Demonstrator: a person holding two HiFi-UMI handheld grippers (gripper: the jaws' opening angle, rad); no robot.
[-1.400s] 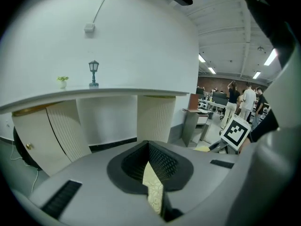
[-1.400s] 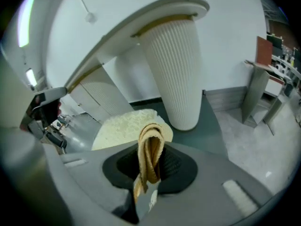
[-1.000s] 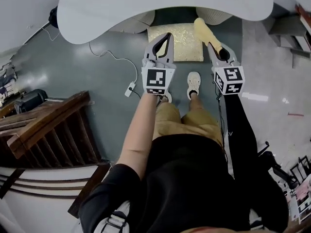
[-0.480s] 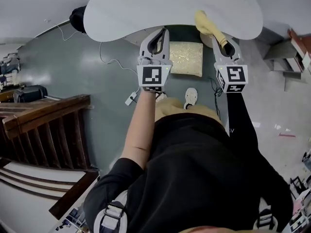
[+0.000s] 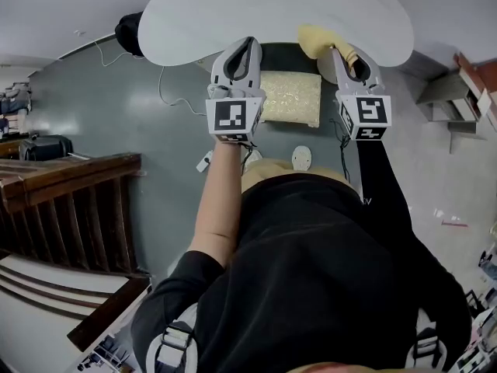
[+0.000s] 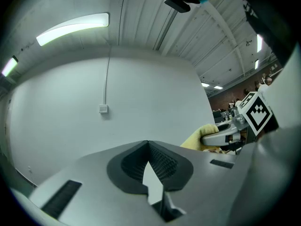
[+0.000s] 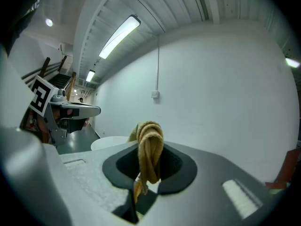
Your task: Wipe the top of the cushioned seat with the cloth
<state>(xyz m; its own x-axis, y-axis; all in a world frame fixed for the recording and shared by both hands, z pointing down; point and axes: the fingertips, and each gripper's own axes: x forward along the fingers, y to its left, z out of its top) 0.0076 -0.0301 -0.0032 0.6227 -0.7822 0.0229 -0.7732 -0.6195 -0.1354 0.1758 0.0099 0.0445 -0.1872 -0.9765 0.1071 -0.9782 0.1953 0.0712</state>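
In the head view the cushioned seat [image 5: 290,98], square with a pale yellow patterned top, stands on the floor partly under the white table [image 5: 272,10]. My right gripper [image 5: 344,55] is shut on a yellow cloth [image 5: 314,40], held up above the seat's right side. The right gripper view shows the cloth [image 7: 149,149] twisted and pinched between the jaws of my right gripper [image 7: 145,175]. My left gripper [image 5: 242,51] hovers over the seat's left edge. The left gripper view has my left gripper [image 6: 148,147] shut with nothing in it, and the cloth [image 6: 200,136] at its right.
A dark wooden stair railing [image 5: 70,185] fills the left. A white cable and power strip [image 5: 206,162] lie on the grey floor left of the seat. The person's shoe [image 5: 301,158] is just before the seat. Shelving [image 5: 458,92] stands at the right.
Both grippers have risen and moved forward, from low over the seat up toward the table edge. The cloth stayed in the right gripper. The head has leaned forward too.
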